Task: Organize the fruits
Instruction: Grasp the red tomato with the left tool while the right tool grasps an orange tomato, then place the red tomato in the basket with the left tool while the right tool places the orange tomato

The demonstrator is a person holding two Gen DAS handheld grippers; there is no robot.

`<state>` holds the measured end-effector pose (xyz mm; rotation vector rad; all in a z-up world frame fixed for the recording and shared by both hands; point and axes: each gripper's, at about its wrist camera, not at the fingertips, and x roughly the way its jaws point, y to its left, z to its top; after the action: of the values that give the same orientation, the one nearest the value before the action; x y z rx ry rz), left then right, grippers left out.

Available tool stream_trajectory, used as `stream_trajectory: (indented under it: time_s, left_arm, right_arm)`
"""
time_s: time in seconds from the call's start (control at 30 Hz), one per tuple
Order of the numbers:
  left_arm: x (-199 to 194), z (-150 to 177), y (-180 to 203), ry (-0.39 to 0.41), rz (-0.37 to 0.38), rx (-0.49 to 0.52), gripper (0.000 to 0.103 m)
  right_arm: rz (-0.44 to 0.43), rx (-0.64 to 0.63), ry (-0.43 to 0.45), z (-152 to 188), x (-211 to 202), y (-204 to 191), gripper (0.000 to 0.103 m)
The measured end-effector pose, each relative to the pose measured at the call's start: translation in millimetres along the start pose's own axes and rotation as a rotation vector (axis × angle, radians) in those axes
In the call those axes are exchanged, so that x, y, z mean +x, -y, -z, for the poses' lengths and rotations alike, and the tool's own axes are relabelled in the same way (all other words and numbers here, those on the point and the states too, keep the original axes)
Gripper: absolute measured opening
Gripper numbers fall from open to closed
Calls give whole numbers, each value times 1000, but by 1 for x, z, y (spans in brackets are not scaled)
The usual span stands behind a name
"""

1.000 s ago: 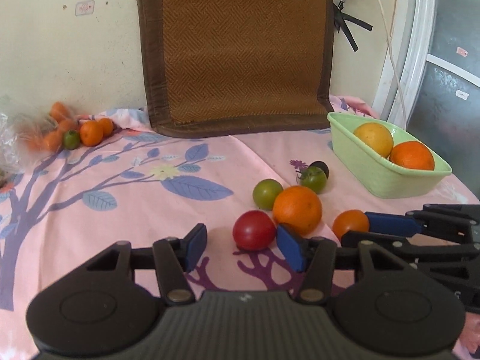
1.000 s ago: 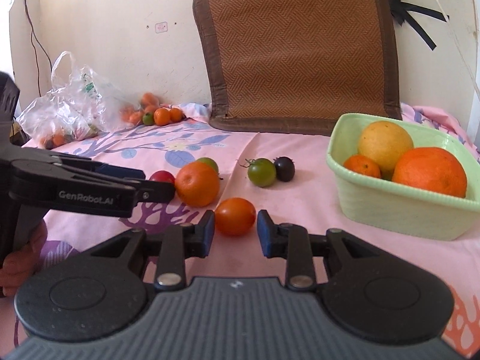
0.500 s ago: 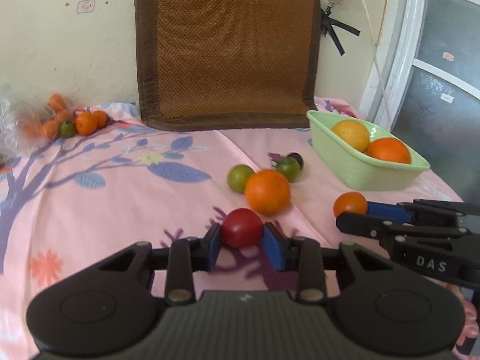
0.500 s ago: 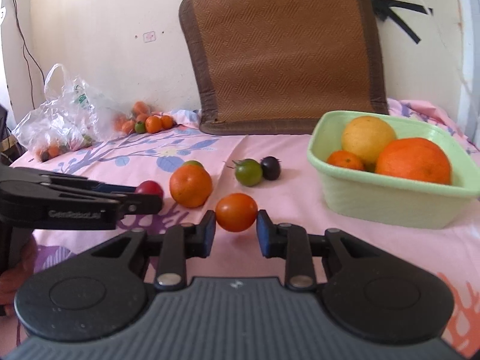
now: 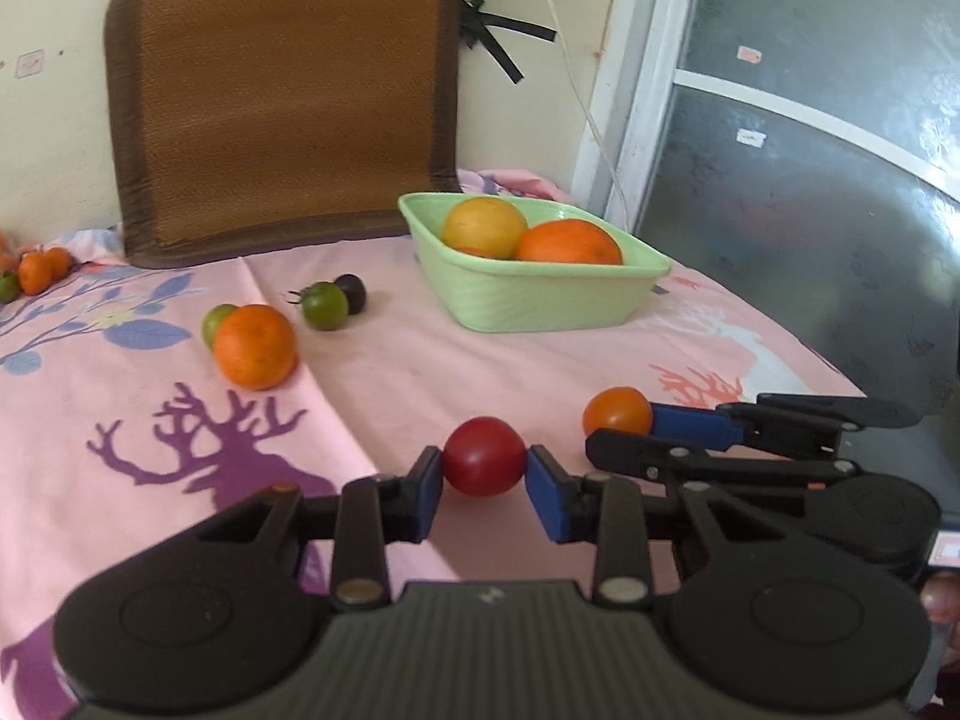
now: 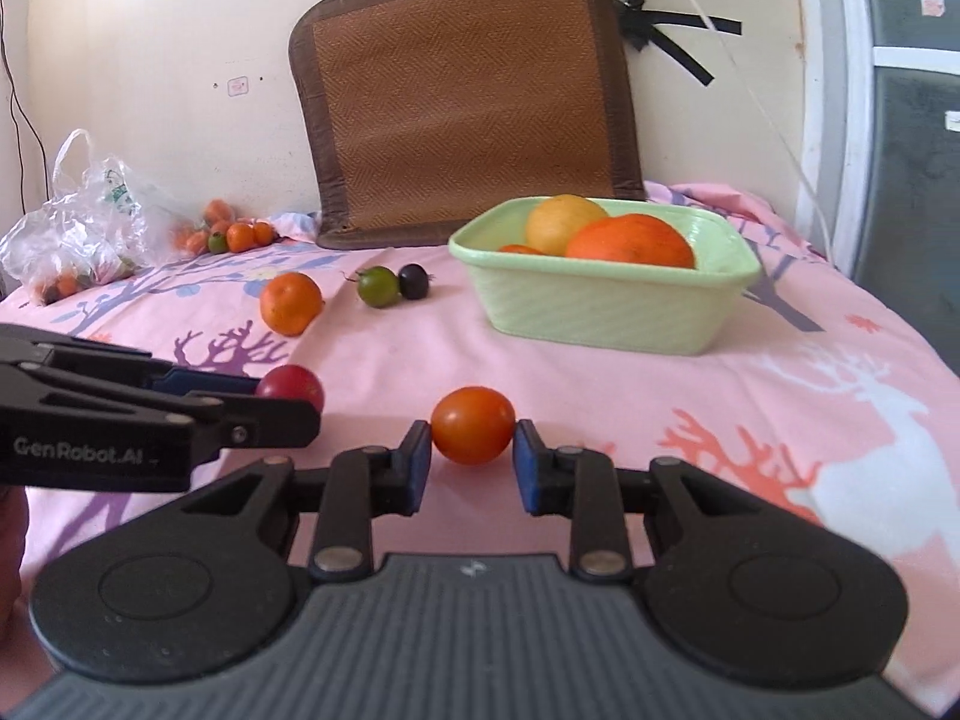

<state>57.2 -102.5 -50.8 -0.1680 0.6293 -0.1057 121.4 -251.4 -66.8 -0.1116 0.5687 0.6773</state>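
A pink cloth (image 6: 660,384) printed with deer and branches covers the table, and a brown woven mat (image 6: 468,96) leans on the cream wall behind it. At the far left of the right wrist view a clear plastic bag (image 6: 78,228) lies beside a cluster of small oranges (image 6: 237,234). Nearer the middle of the cloth sits a loose orange (image 5: 255,346) with a green fruit (image 5: 217,323) touching it behind, then a green tomato (image 5: 324,305) just beside a dark tomato (image 5: 352,292). To the right stands a pale green basin (image 5: 540,294) holding a yellow fruit (image 5: 485,227) and a large orange (image 5: 569,242). The left gripper (image 5: 485,474) has its blue fingers (image 5: 543,501) clamped on a red tomato (image 5: 485,456), held clear of the cloth. Its side reads "GenRobot.AI" in the right wrist view. Just to its right, the right gripper (image 6: 473,451) is clamped on an orange tomato (image 6: 473,425), also lifted above the cloth, in front of the basin and well short of it
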Motion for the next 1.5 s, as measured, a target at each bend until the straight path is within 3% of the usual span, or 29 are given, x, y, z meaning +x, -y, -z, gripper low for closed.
stream_trajectory:
  time_s: [0.27,0.37,0.5,0.8,0.9,1.23,1.3,1.5]
  left_arm:
    - [5,2,16,-6,-56,49,40]
    - [8,1,15,-9,-49,43,31]
    - [11,-4,16,-4,-32,36,31]
    - [25,-72,10,100,-26,1,31]
    - [42,-94,3,101,-2,-26,31]
    - [93,-116,-16,25,47,-119,36]
    - [95,-116,-18,24,47,-130,41]
    - [83,-116,-21,66,46,-135,42]
  right_arm:
    - [-9,14,-9,6,-5,7,33]
    - [-22,25,-1,7,-6,9,32]
    - [-32,36,35,9,-11,11,31]
    - [23,40,194,-27,-5,30,32]
    - [56,7,239,-40,5,33,32]
    - [86,-112,237,-53,42,26,33]
    - [98,-134,239,-52,46,23,33]
    - [96,-126,234,-52,48,25,33]
